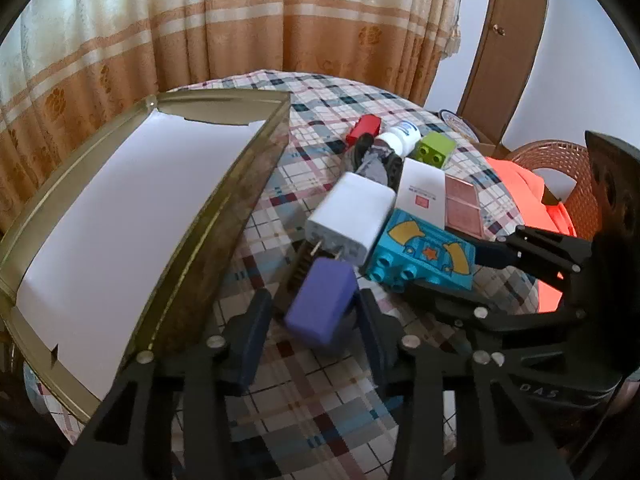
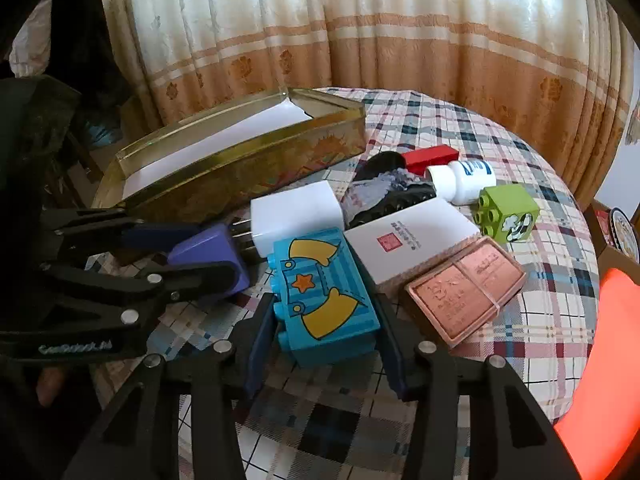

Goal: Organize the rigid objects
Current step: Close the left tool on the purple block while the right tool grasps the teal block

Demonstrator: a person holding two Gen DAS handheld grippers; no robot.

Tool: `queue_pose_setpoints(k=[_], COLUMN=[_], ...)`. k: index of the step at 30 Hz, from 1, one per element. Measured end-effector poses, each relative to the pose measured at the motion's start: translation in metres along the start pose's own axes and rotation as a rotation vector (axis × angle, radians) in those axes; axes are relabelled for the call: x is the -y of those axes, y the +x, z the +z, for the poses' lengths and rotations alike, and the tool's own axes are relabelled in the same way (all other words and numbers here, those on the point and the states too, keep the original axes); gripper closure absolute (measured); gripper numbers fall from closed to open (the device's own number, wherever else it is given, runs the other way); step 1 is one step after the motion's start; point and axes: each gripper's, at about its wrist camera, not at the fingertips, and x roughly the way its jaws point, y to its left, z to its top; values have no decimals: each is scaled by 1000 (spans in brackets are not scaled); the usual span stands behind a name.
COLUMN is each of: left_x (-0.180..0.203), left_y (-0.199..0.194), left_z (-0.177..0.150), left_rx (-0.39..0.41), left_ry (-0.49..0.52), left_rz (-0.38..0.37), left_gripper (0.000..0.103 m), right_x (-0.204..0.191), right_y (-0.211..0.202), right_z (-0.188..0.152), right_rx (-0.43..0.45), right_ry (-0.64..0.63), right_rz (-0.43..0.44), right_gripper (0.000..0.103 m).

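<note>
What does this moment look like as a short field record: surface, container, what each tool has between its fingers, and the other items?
surface: round table with plaid cloth
container: gold tin box, white-lined, nothing in it
left tool: fingers either side of purple block; contact unclear
right tool: fingers either side of blue star brick; contact unclear
beside blue brick: white charger, white carton, pink case
farther back: green brick, white bottle, red block
</note>
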Motion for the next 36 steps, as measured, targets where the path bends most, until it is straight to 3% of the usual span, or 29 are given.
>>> queue_pose_setpoints(k=[1,2,3,13,21,27,36], left_x=[1,2,2,-4,3,-2,-15], left_y=[0,-1,-2,-3,-31,-42,-65], left_z=[0,-1,0,2,12,18,28], left_rx=[2,8,7,18,92,123,178], left_ry=[6,10,11,-8,4,-13,-43], left_rz=[4,1,-8,8,4,12,29], left_gripper=[62,84,85,85,85,85,85], right_x=[0,-1,-1,3,0,-1,-3], right_y=[-1,-1,-2,-7,-21,-20,-42], right_z=[0,0,0,0,7,7,17], right_rx=[5,7,9,34,85,75,156], right_ry=[-2,-2,-2,13,-12,-17,-26], right_rz=[0,2,4,10,-1,6,9], right_gripper=[53,53,53,53,58,58,58])
